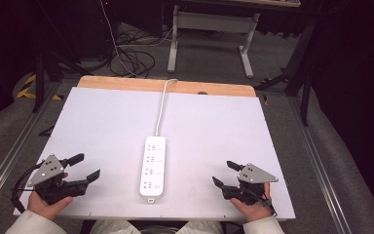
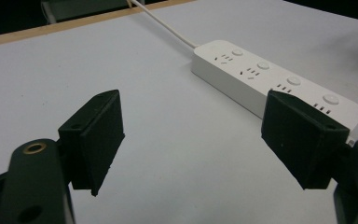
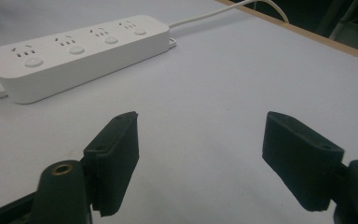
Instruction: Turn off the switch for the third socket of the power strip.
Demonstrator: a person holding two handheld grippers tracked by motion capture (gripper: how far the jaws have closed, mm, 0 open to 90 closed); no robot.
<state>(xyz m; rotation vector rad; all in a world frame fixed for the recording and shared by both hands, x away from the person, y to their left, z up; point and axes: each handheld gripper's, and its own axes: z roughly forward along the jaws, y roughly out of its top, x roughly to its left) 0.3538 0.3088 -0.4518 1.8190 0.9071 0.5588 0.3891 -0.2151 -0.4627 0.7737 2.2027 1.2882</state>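
High view: white power strip [image 1: 154,165] lies mid-frame on the desk [image 1: 102,126], between the left hand-held gripper [image 1: 84,166] and right hand-held gripper [image 1: 225,173], jaws apart, empty. Rigid, smooth, probably light; grip across its narrow sides.

Looks to me like lab or test room, not home. I see white work board [image 1: 102,126] on wood-edged table [image 1: 126,83], dark curtained surroundings, grey carpet floor [image 1: 214,58]. Loose cables [image 1: 131,58] coiled on floor beyond table, white metal desk frame [image 1: 209,29] behind, black stand legs [image 1: 41,73] at sides, yellow-black hazard tape [image 1: 27,85] at left.
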